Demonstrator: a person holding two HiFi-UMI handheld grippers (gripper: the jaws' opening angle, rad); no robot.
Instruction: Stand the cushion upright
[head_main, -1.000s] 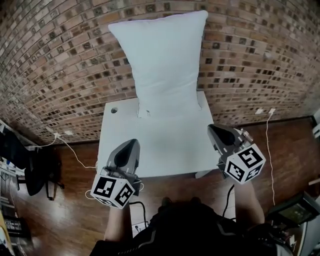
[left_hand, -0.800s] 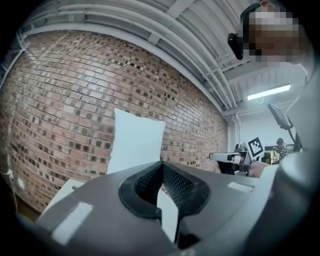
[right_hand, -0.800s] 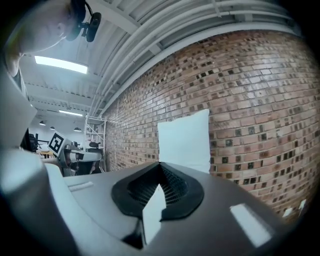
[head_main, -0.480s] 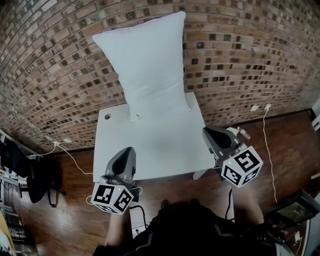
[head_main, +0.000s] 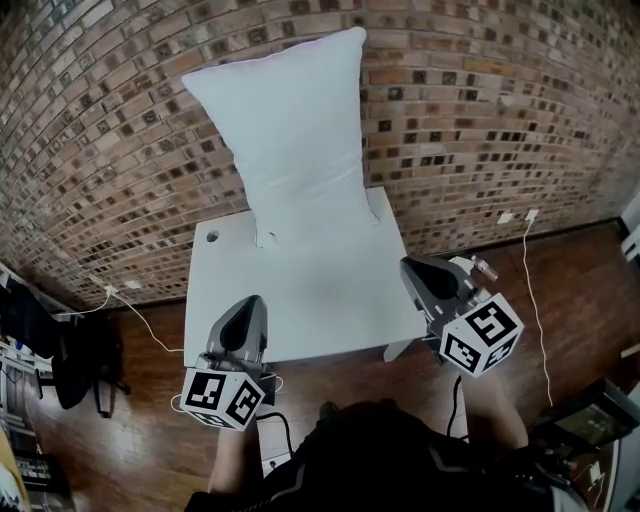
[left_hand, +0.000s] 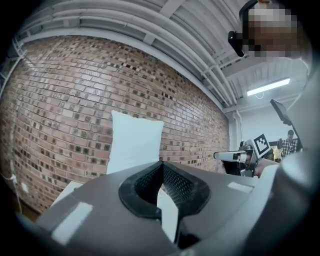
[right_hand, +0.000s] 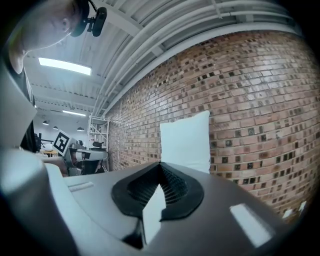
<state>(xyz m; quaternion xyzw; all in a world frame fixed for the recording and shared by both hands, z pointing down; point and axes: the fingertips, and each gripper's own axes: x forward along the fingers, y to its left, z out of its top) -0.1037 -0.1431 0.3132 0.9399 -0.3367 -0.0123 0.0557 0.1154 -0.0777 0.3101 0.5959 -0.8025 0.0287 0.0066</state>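
A white cushion stands upright on the far edge of a small white table, leaning against the brick wall. It also shows in the left gripper view and the right gripper view. My left gripper hovers at the table's near left edge, jaws shut and empty. My right gripper hangs off the table's right side, also shut with nothing in it. Both point towards the wall, well short of the cushion.
A brick wall backs the table. The table has a round cable hole at its far left corner. White cables trail over the wooden floor on both sides. A dark chair stands at the left.
Both grippers have drawn back from the cushion towards the person. The cushion stays upright against the wall. Jaws remain shut.
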